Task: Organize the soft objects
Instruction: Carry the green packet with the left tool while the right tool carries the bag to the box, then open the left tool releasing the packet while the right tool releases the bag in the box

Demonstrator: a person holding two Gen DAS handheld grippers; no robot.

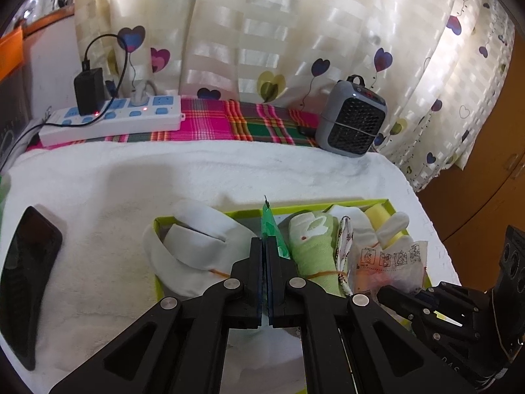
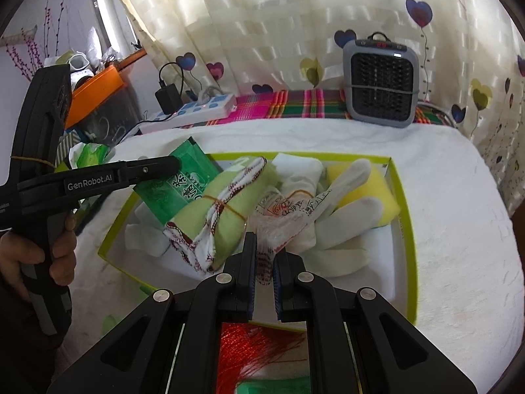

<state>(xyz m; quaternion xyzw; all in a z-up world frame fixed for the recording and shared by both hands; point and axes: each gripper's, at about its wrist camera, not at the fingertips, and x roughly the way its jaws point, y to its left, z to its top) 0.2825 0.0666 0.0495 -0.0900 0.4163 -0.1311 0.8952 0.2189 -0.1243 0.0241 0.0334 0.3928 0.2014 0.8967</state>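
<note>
A lime-rimmed box (image 2: 407,229) lies on a white towel. It holds a green cloth roll (image 2: 229,197) bound with a rubber band, white gloves (image 2: 347,216), a yellow sponge (image 2: 384,193) and a white cloth (image 1: 197,246). My left gripper (image 1: 265,239) is shut on a flat green packet (image 1: 270,226), held edge-on over the box's left part; the right wrist view shows this packet (image 2: 177,180) from the side. My right gripper (image 2: 266,246) is shut on a crinkly printed plastic packet (image 2: 279,216) above the box's middle.
A dark phone (image 1: 29,262) lies on the towel to the left. At the back, on plaid cloth before a curtain, sit a power strip (image 1: 115,121) and a grey heater (image 2: 380,82). A hand (image 2: 59,256) holds the left gripper. Red fringe (image 2: 259,348) shows below the right gripper.
</note>
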